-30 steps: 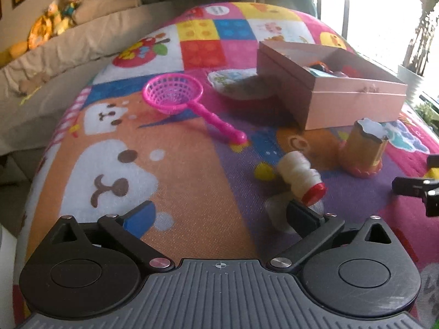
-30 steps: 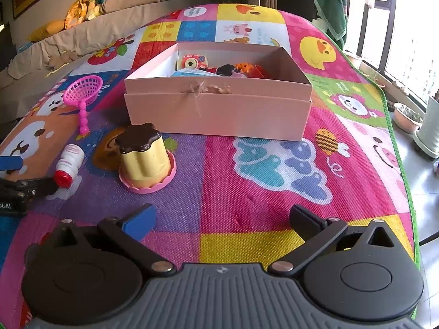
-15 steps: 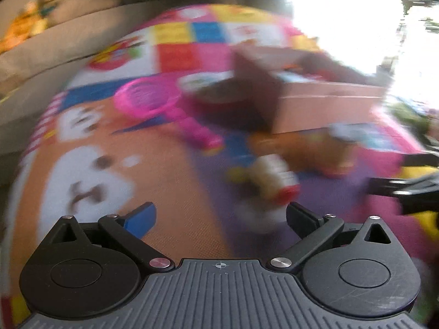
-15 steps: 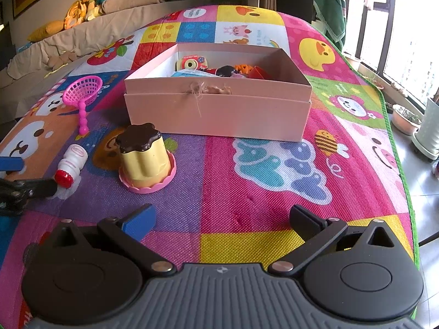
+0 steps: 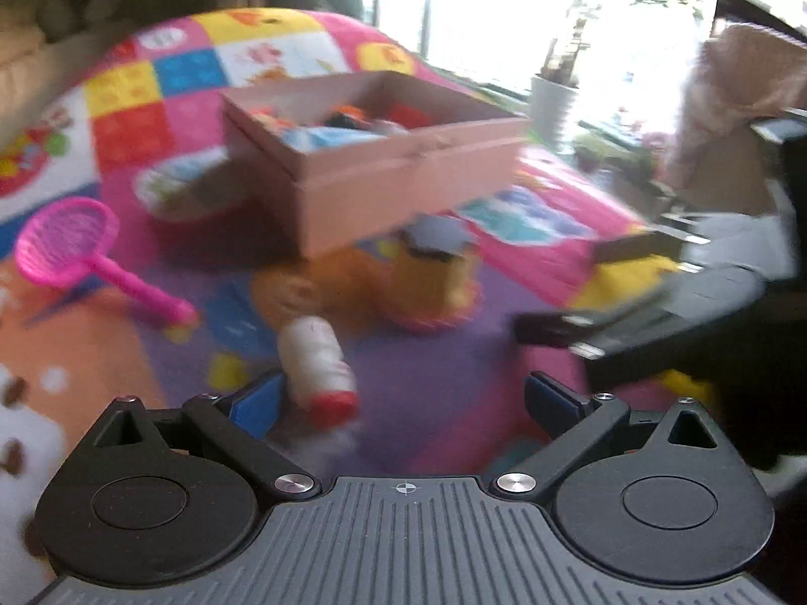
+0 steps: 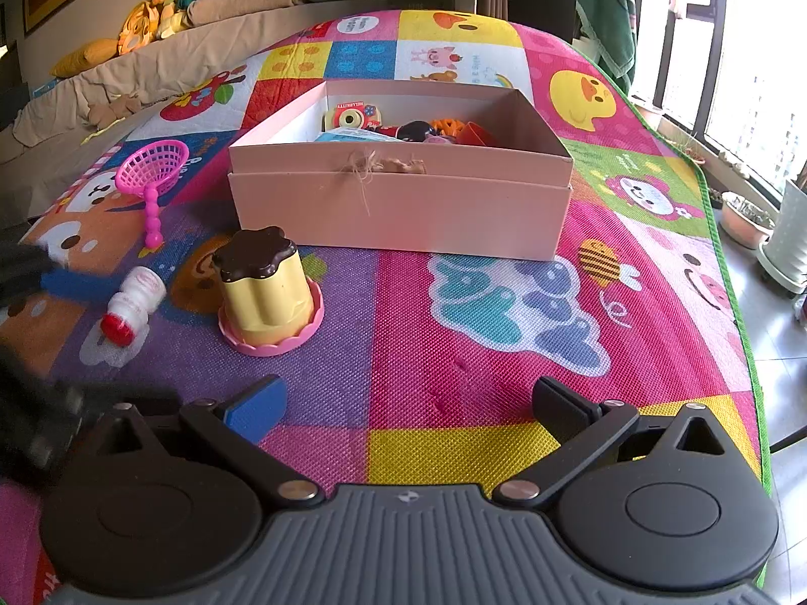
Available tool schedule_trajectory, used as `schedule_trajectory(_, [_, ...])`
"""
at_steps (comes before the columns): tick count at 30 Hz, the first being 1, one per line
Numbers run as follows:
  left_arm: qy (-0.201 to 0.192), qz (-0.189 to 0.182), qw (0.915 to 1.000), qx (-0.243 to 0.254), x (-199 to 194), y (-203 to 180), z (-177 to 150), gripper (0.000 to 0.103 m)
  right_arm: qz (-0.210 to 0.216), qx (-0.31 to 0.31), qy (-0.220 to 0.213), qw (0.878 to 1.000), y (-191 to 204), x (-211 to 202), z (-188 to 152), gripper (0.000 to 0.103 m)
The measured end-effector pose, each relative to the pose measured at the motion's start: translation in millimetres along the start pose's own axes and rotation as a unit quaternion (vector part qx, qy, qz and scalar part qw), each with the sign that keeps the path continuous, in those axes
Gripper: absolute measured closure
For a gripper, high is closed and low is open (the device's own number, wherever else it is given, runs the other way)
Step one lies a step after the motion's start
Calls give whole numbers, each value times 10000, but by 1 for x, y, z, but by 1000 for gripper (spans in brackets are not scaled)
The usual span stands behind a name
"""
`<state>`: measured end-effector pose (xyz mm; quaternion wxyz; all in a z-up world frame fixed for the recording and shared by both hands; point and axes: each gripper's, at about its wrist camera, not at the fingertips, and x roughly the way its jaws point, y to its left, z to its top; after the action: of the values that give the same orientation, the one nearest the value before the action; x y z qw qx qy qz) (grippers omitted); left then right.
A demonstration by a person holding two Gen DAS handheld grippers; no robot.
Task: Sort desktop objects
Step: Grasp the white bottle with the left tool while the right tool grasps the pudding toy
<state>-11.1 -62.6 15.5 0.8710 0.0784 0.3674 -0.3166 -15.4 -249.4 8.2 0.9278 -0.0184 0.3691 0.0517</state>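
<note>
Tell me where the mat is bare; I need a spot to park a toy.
Free: mat right of the pudding toy, before the pink box. Crowded: left side, with small bottle and pink scoop.

Each gripper, the left gripper (image 5: 398, 398) and the right gripper (image 6: 406, 403), is black, with a ribbed grey housing marked by a small crosshair, two round discs, silver screws at the linkage pivots, and angled arms. Blue pads (image 6: 254, 406) face the left fingers; the right fingers look dark.
</note>
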Motion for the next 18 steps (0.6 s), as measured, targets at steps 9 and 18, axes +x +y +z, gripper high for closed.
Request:
schedule_trajectory(9, [-142,415,9984,344,-12,-1,-6,13,8,7,-4,10000,-1,0,0,0])
schedule_trajectory(18, [114,1326,9901,439,-14,13,-5,36,259,-31,18,9997,-12,-7,1,0])
